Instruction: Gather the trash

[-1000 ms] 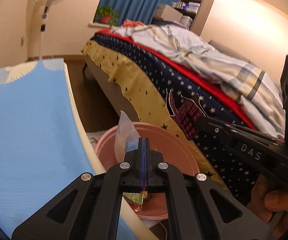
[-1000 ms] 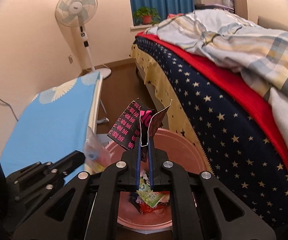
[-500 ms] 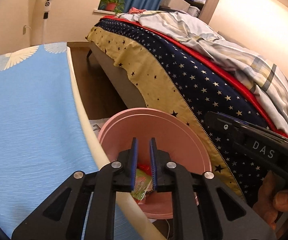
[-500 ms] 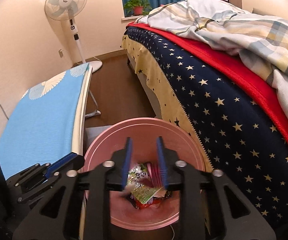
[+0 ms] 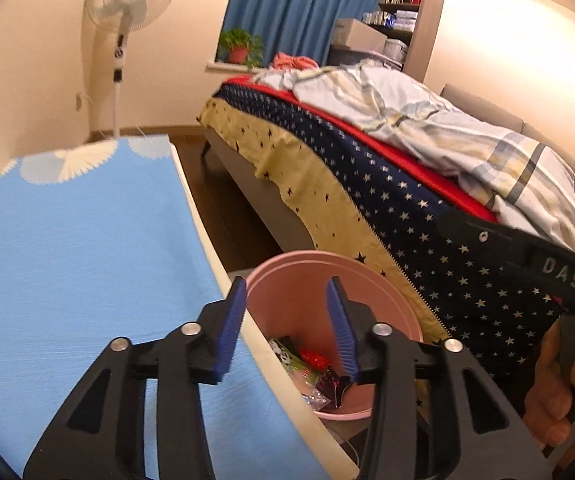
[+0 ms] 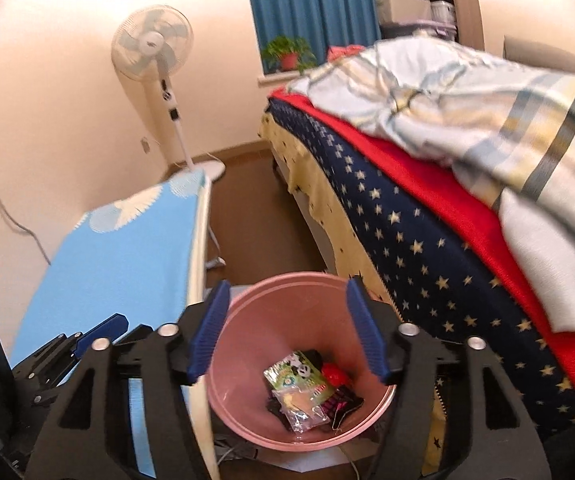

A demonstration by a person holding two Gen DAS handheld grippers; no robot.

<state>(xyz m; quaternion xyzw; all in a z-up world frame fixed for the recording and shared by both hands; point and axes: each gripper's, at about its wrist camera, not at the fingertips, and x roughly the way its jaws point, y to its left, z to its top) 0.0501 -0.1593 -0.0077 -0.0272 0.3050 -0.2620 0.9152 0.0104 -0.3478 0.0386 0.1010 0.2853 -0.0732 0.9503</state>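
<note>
A pink bin (image 6: 255,344) stands on the floor between the ironing board and the bed; it also shows in the left wrist view (image 5: 287,280). Several wrappers (image 6: 307,394) lie at its bottom, among them a green panda packet, a clear bag and a black-and-pink wrapper; they also show in the left wrist view (image 5: 307,372). My right gripper (image 6: 287,332) is open and empty above the bin. My left gripper (image 5: 285,328) is open and empty over the bin's left rim and the board's edge.
A blue-covered ironing board (image 5: 67,260) runs along the left. A bed (image 6: 427,216) with a star blanket and a rumpled quilt fills the right. A standing fan (image 6: 155,56) and a potted plant (image 6: 287,54) are at the back. Brown floor lies between board and bed.
Both grippers opened wide and rose a little. The clear bag left my left gripper and the black-and-pink wrapper left my right gripper; both now lie in the bin.
</note>
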